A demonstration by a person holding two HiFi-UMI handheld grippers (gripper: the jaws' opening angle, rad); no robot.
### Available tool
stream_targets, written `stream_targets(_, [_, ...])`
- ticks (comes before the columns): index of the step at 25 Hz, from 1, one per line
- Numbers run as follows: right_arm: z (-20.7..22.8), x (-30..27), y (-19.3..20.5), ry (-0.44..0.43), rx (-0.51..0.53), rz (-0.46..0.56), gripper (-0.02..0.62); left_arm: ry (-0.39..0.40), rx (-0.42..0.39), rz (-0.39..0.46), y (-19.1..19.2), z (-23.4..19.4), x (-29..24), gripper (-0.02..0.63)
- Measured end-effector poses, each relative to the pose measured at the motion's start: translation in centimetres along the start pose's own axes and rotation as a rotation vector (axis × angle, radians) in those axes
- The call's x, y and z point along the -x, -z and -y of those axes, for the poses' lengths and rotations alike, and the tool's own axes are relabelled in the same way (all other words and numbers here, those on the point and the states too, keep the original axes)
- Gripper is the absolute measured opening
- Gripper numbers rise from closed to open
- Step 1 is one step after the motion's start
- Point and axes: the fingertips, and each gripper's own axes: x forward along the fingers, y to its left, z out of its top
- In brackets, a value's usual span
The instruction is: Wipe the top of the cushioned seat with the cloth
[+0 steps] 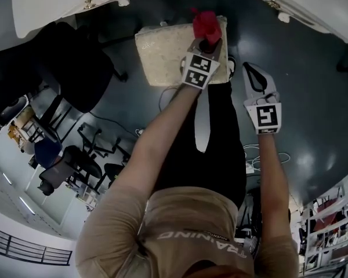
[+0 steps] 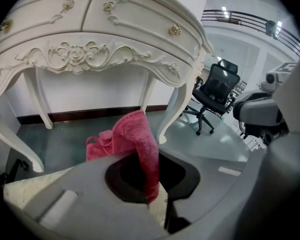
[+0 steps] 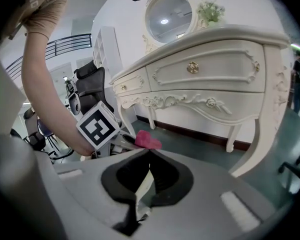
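The cushioned seat (image 1: 162, 54) is a cream square pad, lying on the dark floor in front of a white table. My left gripper (image 1: 209, 39) reaches over the pad's right side and is shut on a red cloth (image 1: 206, 23). In the left gripper view the cloth (image 2: 140, 139) sticks up from between the closed jaws, and a strip of the cushion (image 2: 25, 191) shows at the lower left. My right gripper (image 1: 249, 68) hangs over the floor to the right of the seat, shut, with nothing in it. Its own view shows the red cloth (image 3: 148, 140) and the left gripper's marker cube (image 3: 97, 125).
An ornate white dressing table (image 2: 90, 49) with curved legs stands just beyond the seat, and a round mirror (image 3: 167, 14) sits on top of it. A black office chair (image 1: 75, 68) is at the left. White cables (image 1: 256, 155) lie on the floor near the person's feet.
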Motion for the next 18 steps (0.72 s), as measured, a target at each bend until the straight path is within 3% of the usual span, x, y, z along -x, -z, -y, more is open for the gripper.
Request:
stream_targets(11, [1.1,1.5,1.8,0.029,-0.029,-0.022,0.005,0.124,-0.069,-0.033,0.0,5.5,-1.3,0.032])
stream_targets(18, [-0.4,0.7,0.9,0.035,-0.018,0.001,0.005,0.242,-0.078,0.043,-0.9,8.0,1.7,0.032])
